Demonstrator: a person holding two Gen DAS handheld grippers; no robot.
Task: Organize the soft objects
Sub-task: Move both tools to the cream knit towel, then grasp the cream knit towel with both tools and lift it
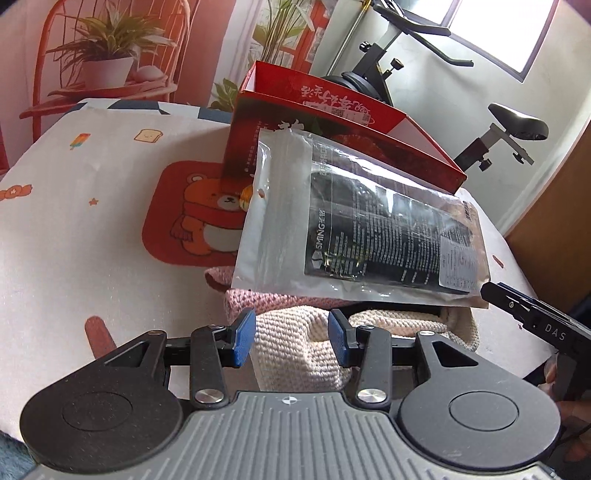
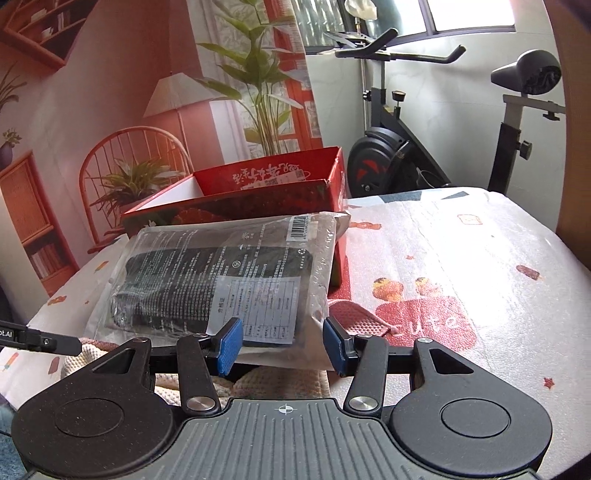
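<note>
Knitted cloths (image 1: 295, 343) partly under packet (image 1: 354, 221).

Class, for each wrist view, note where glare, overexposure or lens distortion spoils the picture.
Left wrist view: glare streaks across the plastic bag, the window is blown out, and straight edges bow. Right wrist view: the tablecloth washes out in sunlight, and reflections veil the bag's label.

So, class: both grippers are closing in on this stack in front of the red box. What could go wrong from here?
1. The glossy plastic packet lies loose and tilted on the knitted cloths; a lift may slide it off.
2. The left gripper is lined up with cream knit only, so the layers may separate.
3. The red box stands close behind; a push could shove it.
</note>
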